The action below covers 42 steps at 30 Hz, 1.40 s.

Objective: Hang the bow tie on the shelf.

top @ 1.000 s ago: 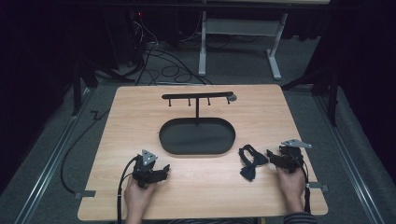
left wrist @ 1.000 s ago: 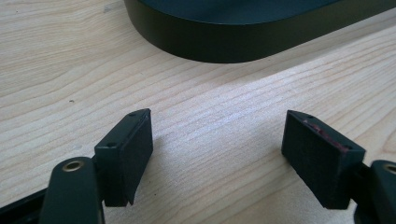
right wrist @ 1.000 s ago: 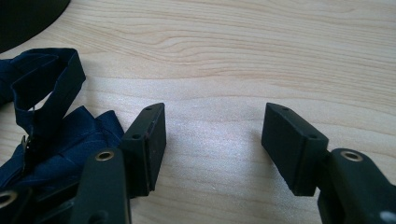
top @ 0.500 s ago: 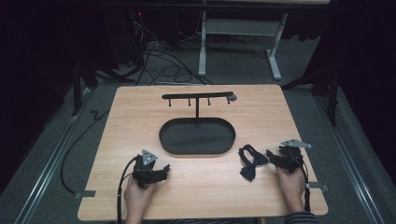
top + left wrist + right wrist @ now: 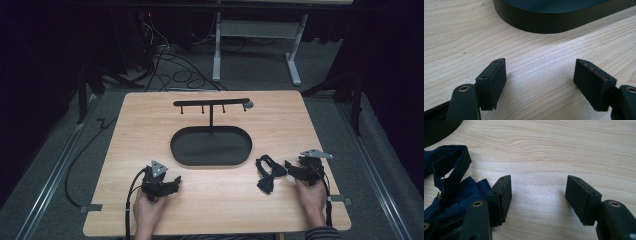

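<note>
A: Cloth, dark navy, soft. The bow tie (image 5: 269,172) lies flat on the wooden table (image 5: 150,115), right of the black oval tray (image 5: 210,145) and just beside the right gripper (image 5: 290,167).

B: Weight?

A: Light, I'd judge. Limp fabric with a strap loop; it should sag and fold once lifted, not hold its shape. Nothing fragile about it, though a small metal clasp shows on the strap in the right gripper view.

B: Best place to grip?

A: Probably the centre knot, where the cloth is thickest, so the wings hang evenly. Or the strap loop (image 5: 450,167), which stands up off the table and gives a pad something to get under. A wing edge would likely slip.

B: Claws?

A: Both spread wide, nothing between the pads. The right gripper's (image 5: 539,197) jaws rest low over bare wood, the tie touching or nearly touching the outside of one pad (image 5: 500,197). The left gripper (image 5: 172,182) sits well apart from the tie, near the front left; its view (image 5: 540,83) faces the tray wall (image 5: 544,25).

B: Stand?

A: T-shaped hook rack (image 5: 212,104) rising behind the tray, hooks bare.
</note>
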Tool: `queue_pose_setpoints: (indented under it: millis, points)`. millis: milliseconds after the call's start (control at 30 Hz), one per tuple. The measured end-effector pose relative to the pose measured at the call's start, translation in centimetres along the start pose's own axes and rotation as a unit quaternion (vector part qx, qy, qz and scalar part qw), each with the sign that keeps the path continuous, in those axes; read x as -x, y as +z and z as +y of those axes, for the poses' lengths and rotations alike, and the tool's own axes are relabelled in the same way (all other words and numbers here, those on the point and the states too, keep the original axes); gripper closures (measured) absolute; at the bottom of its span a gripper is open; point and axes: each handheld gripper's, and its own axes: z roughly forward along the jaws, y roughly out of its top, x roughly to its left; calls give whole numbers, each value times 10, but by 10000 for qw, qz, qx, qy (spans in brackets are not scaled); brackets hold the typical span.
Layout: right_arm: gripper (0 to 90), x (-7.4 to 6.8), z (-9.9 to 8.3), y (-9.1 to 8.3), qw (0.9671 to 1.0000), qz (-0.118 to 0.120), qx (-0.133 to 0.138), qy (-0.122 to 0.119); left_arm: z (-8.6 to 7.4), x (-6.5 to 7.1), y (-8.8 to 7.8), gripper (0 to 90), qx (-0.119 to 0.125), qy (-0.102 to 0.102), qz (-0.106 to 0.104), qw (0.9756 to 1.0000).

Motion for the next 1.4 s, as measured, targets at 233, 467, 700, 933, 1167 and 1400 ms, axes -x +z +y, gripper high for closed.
queue_pose_setpoints:
  millis: [233,467,700,933,1167,1400]
  points:
    - [415,0,0,0,10000,25,-2,-6,0,0,0,263,7,5,-4,10000]
    - [426,2,0,-2,10000,24,-12,65,0,0,0,260,6,13,-3,10000]
    - [469,7,2,-18,9992,294,115,249,0,0,0,259,6,14,-4,10000]
    - [484,4,6,-32,9979,559,196,273,0,0,0,259,6,14,-4,10000]
    - [485,-7,12,-39,9967,756,270,155,0,0,0,259,7,13,-5,10000]
    - [480,-16,21,-36,9961,855,222,-9,0,0,0,259,6,14,-4,10000]
